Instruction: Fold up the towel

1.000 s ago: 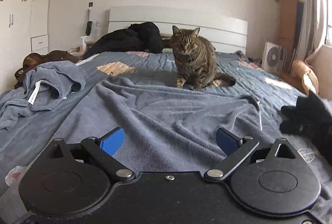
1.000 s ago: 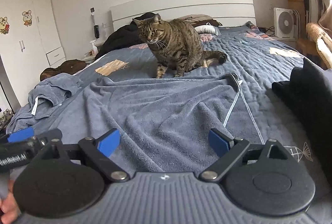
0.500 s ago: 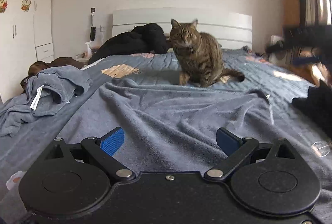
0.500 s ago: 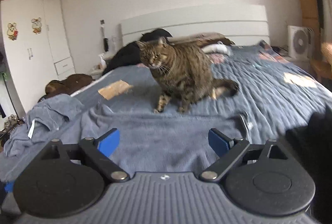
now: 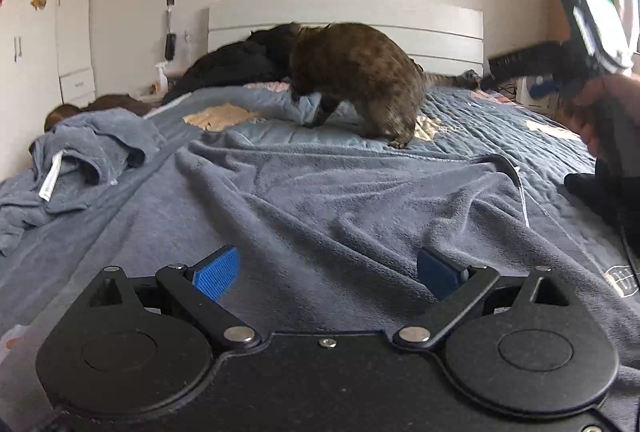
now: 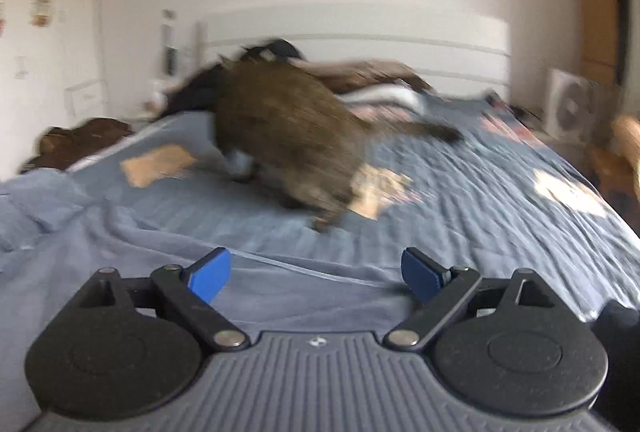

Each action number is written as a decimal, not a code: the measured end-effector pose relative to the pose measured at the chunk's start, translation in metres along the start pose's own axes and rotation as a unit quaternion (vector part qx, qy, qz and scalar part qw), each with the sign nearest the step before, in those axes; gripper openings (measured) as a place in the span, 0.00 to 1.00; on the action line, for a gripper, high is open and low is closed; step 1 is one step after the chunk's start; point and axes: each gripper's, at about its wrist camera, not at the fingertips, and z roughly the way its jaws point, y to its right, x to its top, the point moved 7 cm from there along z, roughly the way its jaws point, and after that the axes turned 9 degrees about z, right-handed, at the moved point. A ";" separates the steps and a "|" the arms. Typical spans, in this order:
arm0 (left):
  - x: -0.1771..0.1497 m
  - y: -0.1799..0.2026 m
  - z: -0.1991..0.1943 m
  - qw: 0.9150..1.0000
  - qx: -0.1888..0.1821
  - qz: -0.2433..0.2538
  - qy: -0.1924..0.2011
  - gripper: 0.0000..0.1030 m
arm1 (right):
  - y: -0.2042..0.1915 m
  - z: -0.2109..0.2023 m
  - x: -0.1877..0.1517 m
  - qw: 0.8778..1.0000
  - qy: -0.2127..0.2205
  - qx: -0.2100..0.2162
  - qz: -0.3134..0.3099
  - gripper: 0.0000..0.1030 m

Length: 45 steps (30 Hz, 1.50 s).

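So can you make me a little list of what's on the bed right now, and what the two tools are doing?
towel: big blue-grey towel spread out and wrinkled on the bed
cat: tabby cat beyond the towel, turned away toward the headboard
other cloth: crumpled blue-grey cloth at the left
left tool: left tool open over the towel, holding nothing
right tool: right tool open, empty

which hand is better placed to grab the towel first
Left. Its hand-held gripper hovers open, low over the spread towel; the right one is raised near the far edge, toward the cat.

Towel fluffy matt cloth; bedspread quilted; gripper pads ribbed blue.
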 end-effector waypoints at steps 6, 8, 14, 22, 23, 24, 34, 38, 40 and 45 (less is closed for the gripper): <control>-0.005 0.000 0.007 1.000 -0.007 -0.006 -0.023 0.93 | 0.056 0.054 -0.006 0.999 -0.025 -0.028 -0.006 0.89; -0.006 -0.001 0.010 0.999 -0.012 -0.012 -0.030 0.93 | 0.069 0.071 -0.011 0.998 -0.035 -0.039 -0.021 0.89; -0.010 0.005 0.013 0.999 -0.025 -0.015 -0.044 0.93 | 0.090 0.116 -0.027 0.993 -0.065 -0.066 -0.078 0.85; -0.016 0.015 0.019 0.997 -0.044 -0.005 -0.059 0.93 | 0.083 0.149 -0.043 0.991 -0.082 -0.043 -0.100 0.64; -0.016 0.015 0.020 0.997 -0.044 -0.006 -0.061 0.93 | 0.082 0.152 -0.044 0.990 -0.085 -0.040 -0.101 0.54; -0.017 0.014 0.021 0.997 -0.043 -0.008 -0.064 0.93 | 0.082 0.154 -0.045 0.990 -0.087 -0.038 -0.103 0.47; -0.024 0.009 0.028 0.995 -0.039 -0.020 -0.090 0.93 | 0.083 0.167 -0.036 0.992 -0.093 -0.027 -0.086 0.03; -0.024 0.009 0.028 0.995 -0.040 -0.024 -0.092 0.93 | 0.079 0.162 -0.014 0.994 -0.056 -0.031 -0.092 0.02; -0.025 0.010 0.029 0.994 -0.043 -0.025 -0.094 0.93 | 0.076 0.160 -0.001 0.993 -0.034 -0.039 -0.103 0.02; -0.026 0.014 0.029 0.994 -0.045 -0.019 -0.096 0.93 | 0.079 0.170 0.021 0.990 -0.020 -0.072 -0.118 0.02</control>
